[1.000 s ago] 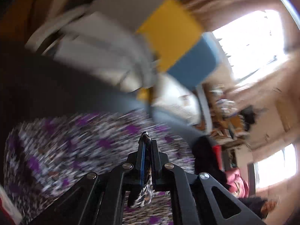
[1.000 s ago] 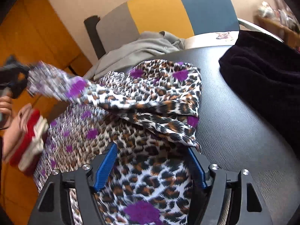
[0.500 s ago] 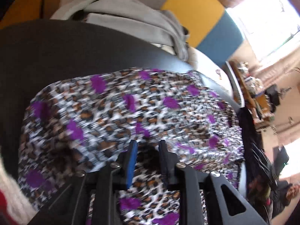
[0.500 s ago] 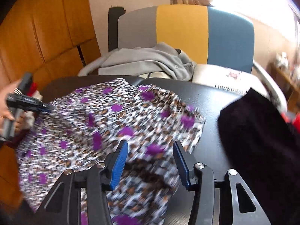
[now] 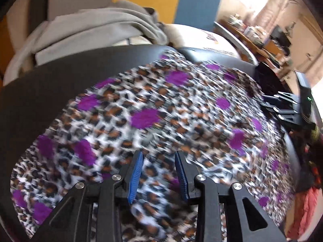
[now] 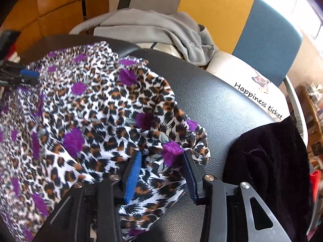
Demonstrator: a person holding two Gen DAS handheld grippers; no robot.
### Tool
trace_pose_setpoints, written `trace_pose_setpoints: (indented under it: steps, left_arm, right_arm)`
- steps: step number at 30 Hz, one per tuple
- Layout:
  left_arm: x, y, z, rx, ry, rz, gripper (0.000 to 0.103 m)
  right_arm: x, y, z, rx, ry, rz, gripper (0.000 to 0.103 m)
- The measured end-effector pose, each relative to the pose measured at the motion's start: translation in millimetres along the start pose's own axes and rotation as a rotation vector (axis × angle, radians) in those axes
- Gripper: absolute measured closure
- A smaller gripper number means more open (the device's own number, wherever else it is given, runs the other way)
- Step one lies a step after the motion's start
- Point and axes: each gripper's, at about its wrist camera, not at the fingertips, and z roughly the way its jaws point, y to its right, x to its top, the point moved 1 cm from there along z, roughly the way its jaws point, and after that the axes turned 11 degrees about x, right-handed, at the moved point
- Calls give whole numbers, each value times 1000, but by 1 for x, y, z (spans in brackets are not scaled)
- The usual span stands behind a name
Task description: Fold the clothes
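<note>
Leopard-print garment (image 6: 97, 121) spread beneath both open hand-held grippers (image 6: 161, 157).

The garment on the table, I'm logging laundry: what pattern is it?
Leopard print, black and brown on white, with purple spots: the garment shows sharpest in the right wrist view.

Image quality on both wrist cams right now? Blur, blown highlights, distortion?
Left wrist view: heavy motion blur smears the leopard-print garment with purple spots, though the left gripper stays sharp; window at top right is blown out. Right wrist view: mostly sharp, print blurred only at far left, glare at top right, fisheye bending the black leather table.
</note>
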Motion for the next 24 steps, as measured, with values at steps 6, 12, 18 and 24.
trace_pose_setpoints:
  steps: [6, 12, 18, 24]
  left_arm:
    - [-5, 14, -16, 11, 67, 48, 102]
    - [30, -17, -29, -54, 130, -154, 102]
    - [26, -67, 0, -56, 41, -484, 85]
    - [-19, -78, -13, -188, 38, -556, 80]
  right_arm:
    - [-4, -9, -17, -10, 70, 0, 97]
    - [-2, 25, -28, -26, 146, 189, 97]
    - [-12, 41, -21, -31, 162, 325, 86]
    - [-17, -3, -64, 10, 284, 225, 60]
